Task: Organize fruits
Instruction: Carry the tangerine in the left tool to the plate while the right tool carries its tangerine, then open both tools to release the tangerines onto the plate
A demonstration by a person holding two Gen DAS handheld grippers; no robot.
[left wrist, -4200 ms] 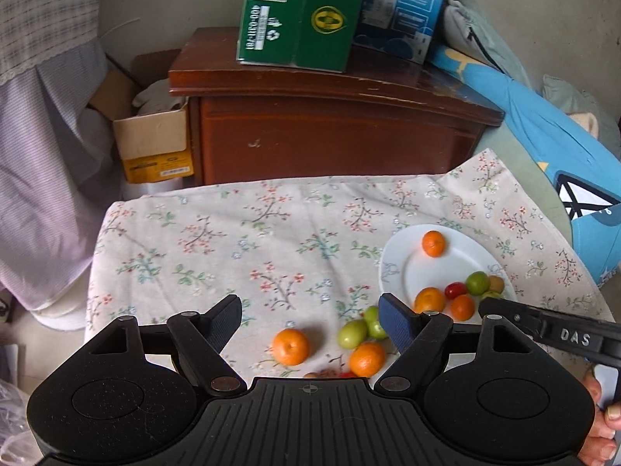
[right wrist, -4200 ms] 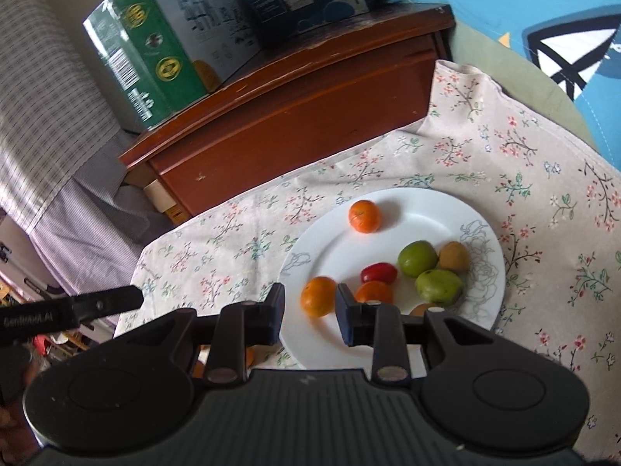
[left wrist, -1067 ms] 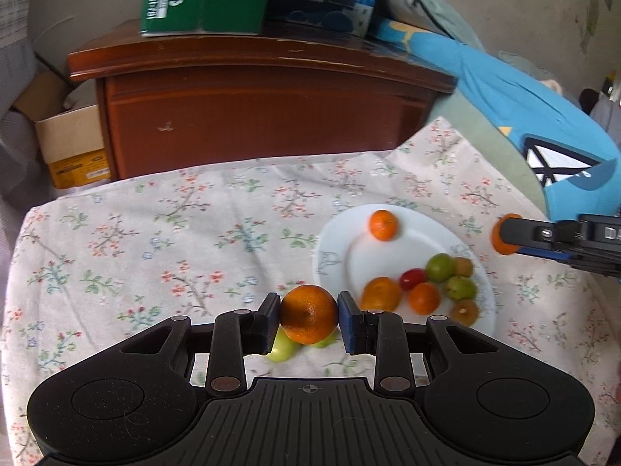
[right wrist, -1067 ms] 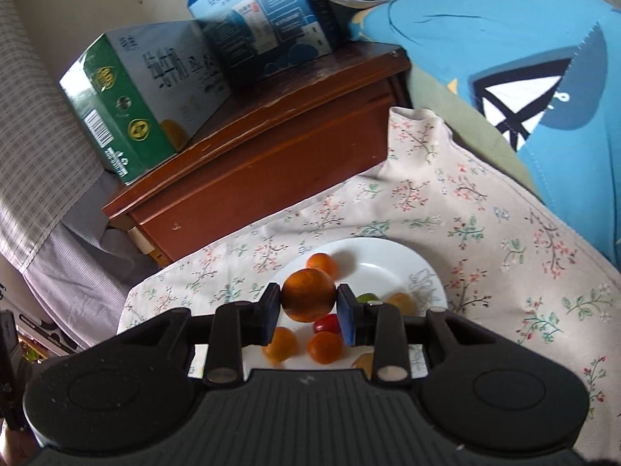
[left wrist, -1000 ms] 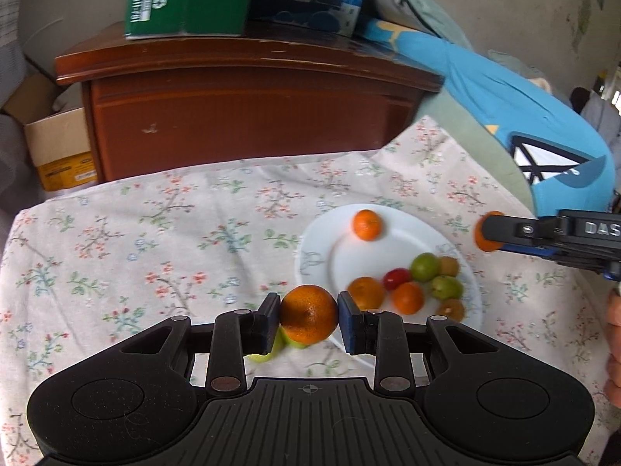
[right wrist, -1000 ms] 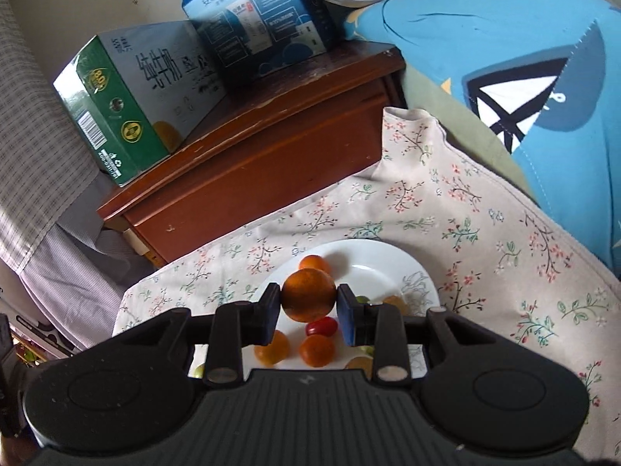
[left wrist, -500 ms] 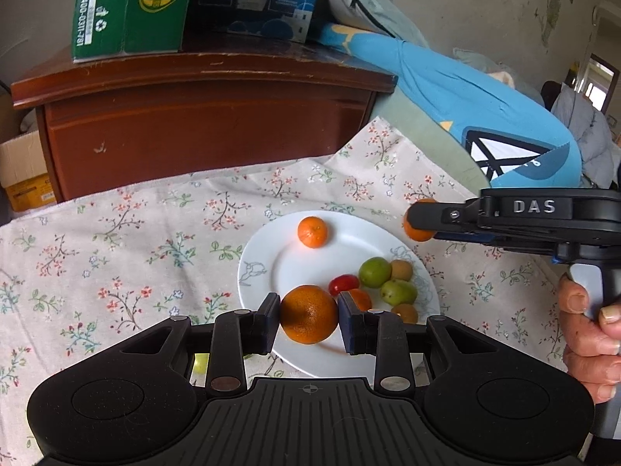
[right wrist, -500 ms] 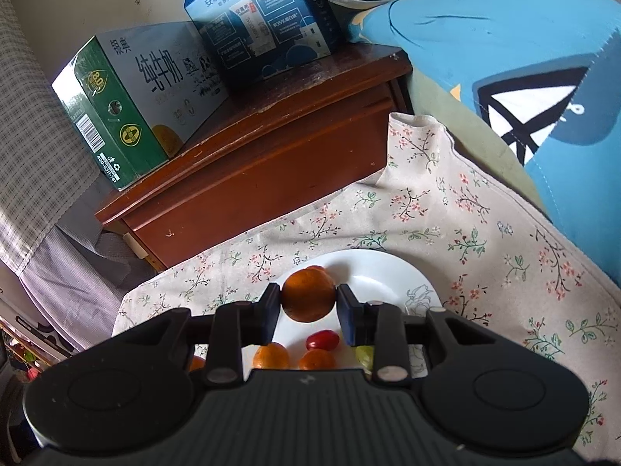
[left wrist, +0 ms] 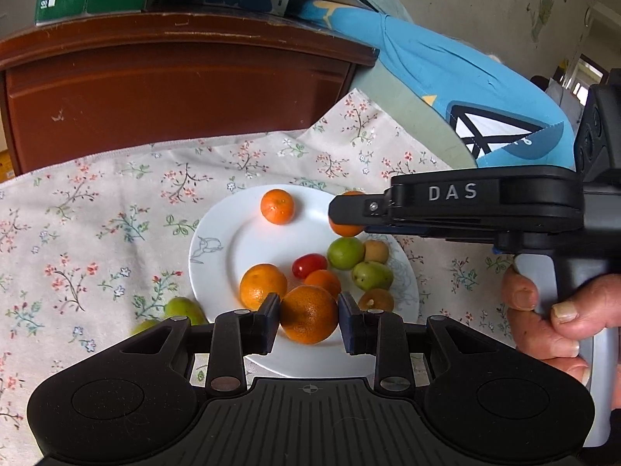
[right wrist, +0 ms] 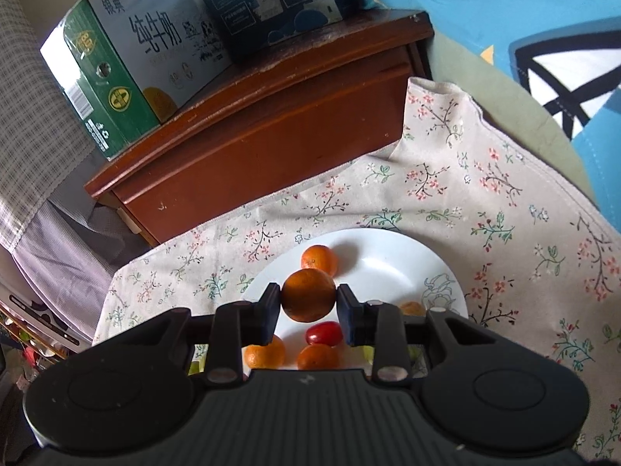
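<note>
A white plate [left wrist: 217, 248] on the floral cloth holds several small oranges, green fruits, a red tomato [left wrist: 309, 265] and brown fruits. My left gripper [left wrist: 309, 316] is shut on an orange [left wrist: 309, 312], hanging over the plate's near edge. My right gripper [right wrist: 308, 303] is shut on another orange [right wrist: 308, 299] above the plate [right wrist: 392, 256]. In the left wrist view that right gripper [left wrist: 345, 213] reaches in from the right over the plate's far right side, a hand [left wrist: 559, 310] on its handle. Two green fruits [left wrist: 182, 308] lie on the cloth left of the plate.
The floral cloth [left wrist: 97, 225] covers the table. Behind it stands a brown wooden cabinet [left wrist: 174, 81] with a green carton [right wrist: 116, 77] and a blue box [right wrist: 271, 0] on top. A blue cushion [left wrist: 465, 89] lies at the right.
Both grippers have moved in over the plate and a little lower, each still holding its orange. The right gripper now reaches further left in the left wrist view.
</note>
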